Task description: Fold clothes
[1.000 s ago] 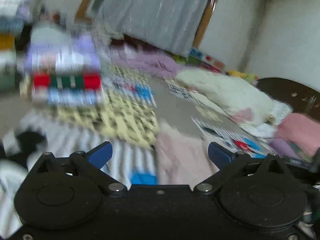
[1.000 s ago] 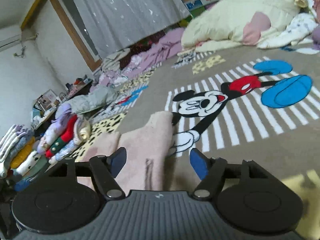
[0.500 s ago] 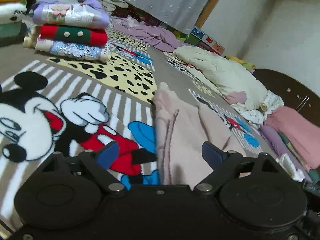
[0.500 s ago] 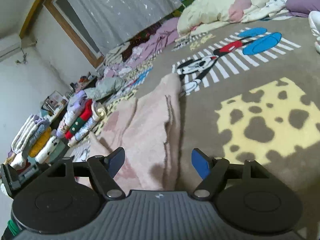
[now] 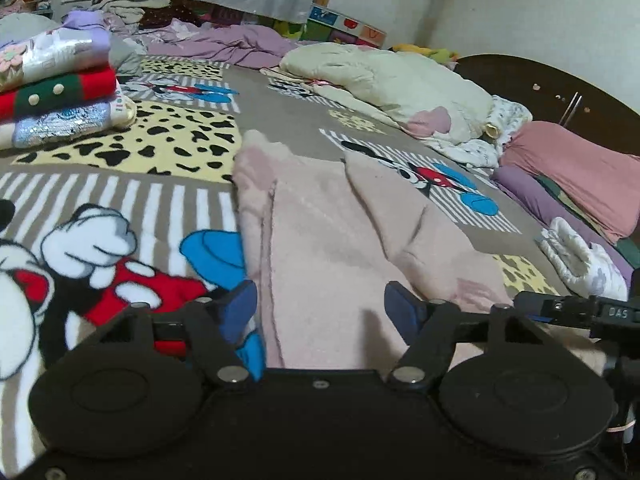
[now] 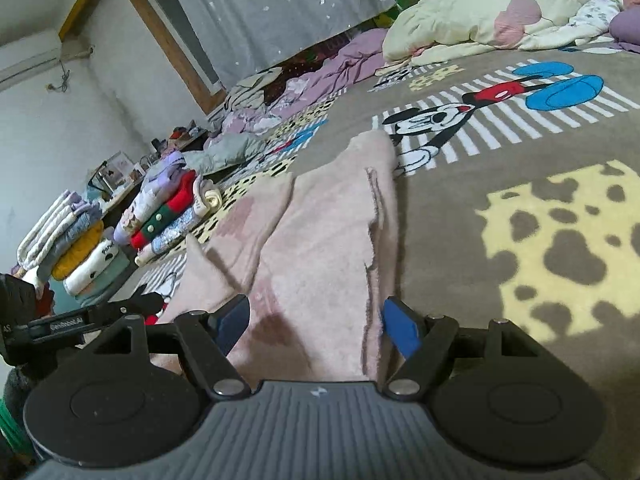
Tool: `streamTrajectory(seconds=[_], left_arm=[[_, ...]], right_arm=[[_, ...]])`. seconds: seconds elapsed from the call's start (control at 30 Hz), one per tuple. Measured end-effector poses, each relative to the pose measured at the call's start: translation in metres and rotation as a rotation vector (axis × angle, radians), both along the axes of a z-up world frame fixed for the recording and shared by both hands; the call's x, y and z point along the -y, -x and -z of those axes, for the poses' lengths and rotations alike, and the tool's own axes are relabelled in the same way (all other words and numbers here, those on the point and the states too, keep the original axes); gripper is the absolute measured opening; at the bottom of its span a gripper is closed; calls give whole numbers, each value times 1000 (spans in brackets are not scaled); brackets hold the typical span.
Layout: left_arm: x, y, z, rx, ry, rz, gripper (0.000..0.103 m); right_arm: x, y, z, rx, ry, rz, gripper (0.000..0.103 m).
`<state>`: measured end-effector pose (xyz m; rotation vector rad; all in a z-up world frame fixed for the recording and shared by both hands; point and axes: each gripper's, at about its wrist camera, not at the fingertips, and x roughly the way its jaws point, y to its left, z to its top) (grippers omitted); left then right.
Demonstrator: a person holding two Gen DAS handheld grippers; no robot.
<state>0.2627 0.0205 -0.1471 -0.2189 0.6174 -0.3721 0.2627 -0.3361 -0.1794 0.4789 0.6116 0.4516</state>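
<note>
Left gripper (image 5: 320, 310) hovers wide open, nothing held, low over the pink garment (image 5: 332, 232). Right gripper (image 6: 316, 322) likewise gapes empty. The garment lies spread on the cartoon blanket (image 6: 520, 200), folded stack (image 5: 56, 92) well apart.

One pink garment (image 5: 332, 240), two folded stacks (image 6: 168, 216), one cream quilt (image 5: 400, 80).

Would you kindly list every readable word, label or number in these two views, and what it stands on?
"DAS": on the black bar at the left view's right edge.
Bar lettering in the right view: blurred, unreadable.
Print on the white folded garment: too small.
Nothing else legible.
</note>
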Motion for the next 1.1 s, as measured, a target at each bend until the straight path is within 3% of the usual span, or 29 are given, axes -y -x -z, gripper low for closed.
streamTrajectory(seconds=[0.03,0.1,0.33,0.43,0.5,0.7,1.1], left_arm=[[-1,-3,1,-5,4,0,69],[-3,-8,4,-14,13,-1,57],[-5,-18,15,-49,24,-3,39],[-8,-16,13,-35,28,-15,22],[-11,-14,11,-22,32,-18,7],[-14,-5,1,28,44,-13,6],[-67,21,-17,82,65,-173,5]], right_arm=[[1,-2,1,-3,-9,2,74],[2,-4,3,-5,-21,5,73],[1,-14,5,11,-18,15,63],[-2,-17,6,14,-2,13,57],[-6,-17,5,18,21,11,45],[-10,-16,3,34,63,25,28],[-6,-11,5,51,78,30,26]])
